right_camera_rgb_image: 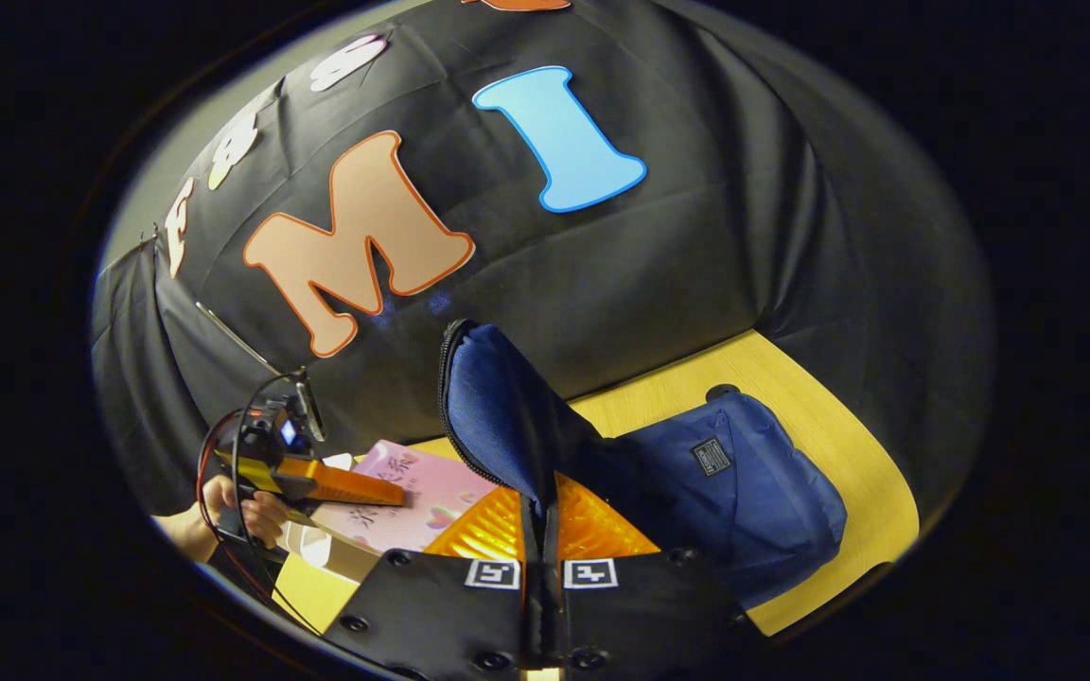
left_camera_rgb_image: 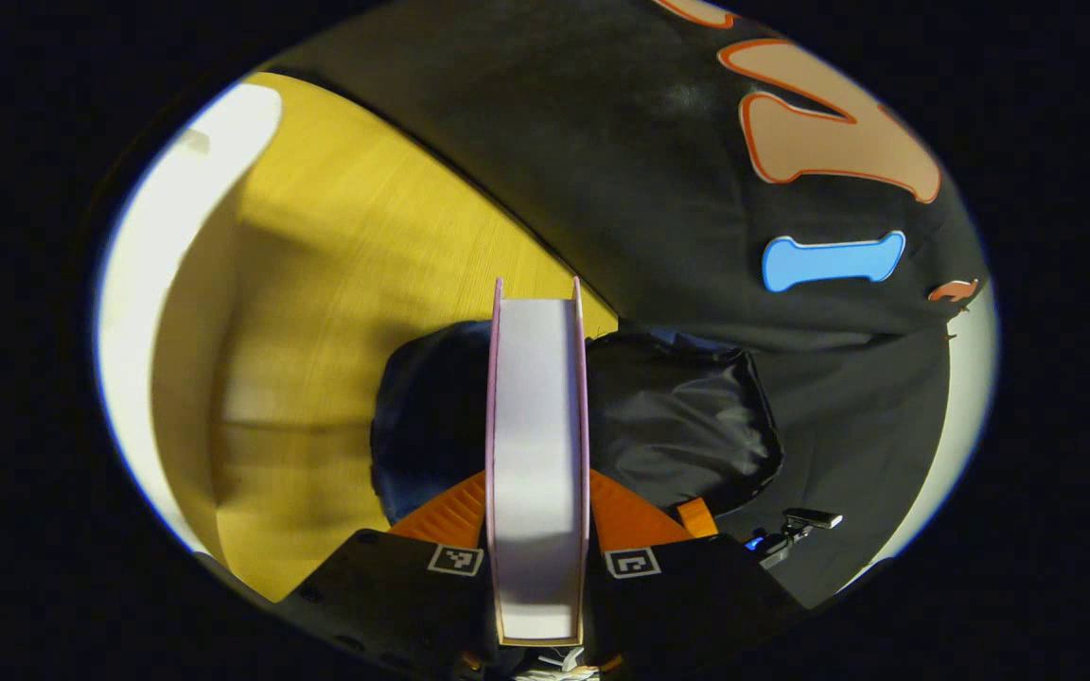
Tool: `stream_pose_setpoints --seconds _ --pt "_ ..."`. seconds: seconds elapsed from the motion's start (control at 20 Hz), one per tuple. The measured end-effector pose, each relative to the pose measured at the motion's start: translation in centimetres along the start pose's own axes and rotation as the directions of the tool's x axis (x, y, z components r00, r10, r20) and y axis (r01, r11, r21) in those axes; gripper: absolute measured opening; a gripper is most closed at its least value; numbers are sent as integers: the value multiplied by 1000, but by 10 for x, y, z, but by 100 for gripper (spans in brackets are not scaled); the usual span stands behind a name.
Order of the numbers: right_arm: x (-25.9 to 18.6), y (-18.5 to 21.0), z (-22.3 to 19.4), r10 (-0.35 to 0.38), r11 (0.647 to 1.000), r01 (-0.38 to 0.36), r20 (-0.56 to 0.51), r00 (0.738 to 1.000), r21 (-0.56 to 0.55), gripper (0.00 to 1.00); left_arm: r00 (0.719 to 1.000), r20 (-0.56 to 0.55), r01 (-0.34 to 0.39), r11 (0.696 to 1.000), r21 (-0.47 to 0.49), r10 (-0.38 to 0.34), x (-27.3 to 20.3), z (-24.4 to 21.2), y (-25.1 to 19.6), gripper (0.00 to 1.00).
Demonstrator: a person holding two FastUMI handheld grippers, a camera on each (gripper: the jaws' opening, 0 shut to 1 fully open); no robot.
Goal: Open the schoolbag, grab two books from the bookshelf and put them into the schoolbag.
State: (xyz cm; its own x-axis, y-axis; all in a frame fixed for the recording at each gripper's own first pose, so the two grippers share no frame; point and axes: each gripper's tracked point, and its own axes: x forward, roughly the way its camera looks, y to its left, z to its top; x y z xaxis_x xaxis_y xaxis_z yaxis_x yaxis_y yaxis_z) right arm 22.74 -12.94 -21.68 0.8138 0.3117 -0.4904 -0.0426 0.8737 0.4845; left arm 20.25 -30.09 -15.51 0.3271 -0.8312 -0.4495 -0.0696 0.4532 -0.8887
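Observation:
A book [left_camera_rgb_image: 537, 454] with pink covers stands on edge between my left gripper's [left_camera_rgb_image: 539, 515] fingers, its pale page edge facing the camera, and the gripper is shut on it. Under it lies the dark blue schoolbag [left_camera_rgb_image: 677, 426] on the yellow table [left_camera_rgb_image: 337, 284]. In the right gripper view, my right gripper [right_camera_rgb_image: 541, 515] is shut on the schoolbag's zippered flap [right_camera_rgb_image: 498, 407] and holds it up above the bag's body [right_camera_rgb_image: 725, 482]. To the left there, a hand [right_camera_rgb_image: 223, 506] holds the left gripper [right_camera_rgb_image: 346, 487] with the pink book [right_camera_rgb_image: 413, 492] close beside the raised flap.
The yellow table [right_camera_rgb_image: 819, 445] runs to the black cloth wall behind the bag. A bright white surface [left_camera_rgb_image: 157, 236] borders the table on the left of the left gripper view. A small dark clip-like part [left_camera_rgb_image: 796, 528] shows by the bag's right side.

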Motion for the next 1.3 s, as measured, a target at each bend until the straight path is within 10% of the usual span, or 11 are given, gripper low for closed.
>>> stream_pose_setpoints --seconds 1.3 --pt "-3 4 2 36 999 -35 16 999 -31 3 981 18 191 956 -224 -192 152 -58 -15 32"
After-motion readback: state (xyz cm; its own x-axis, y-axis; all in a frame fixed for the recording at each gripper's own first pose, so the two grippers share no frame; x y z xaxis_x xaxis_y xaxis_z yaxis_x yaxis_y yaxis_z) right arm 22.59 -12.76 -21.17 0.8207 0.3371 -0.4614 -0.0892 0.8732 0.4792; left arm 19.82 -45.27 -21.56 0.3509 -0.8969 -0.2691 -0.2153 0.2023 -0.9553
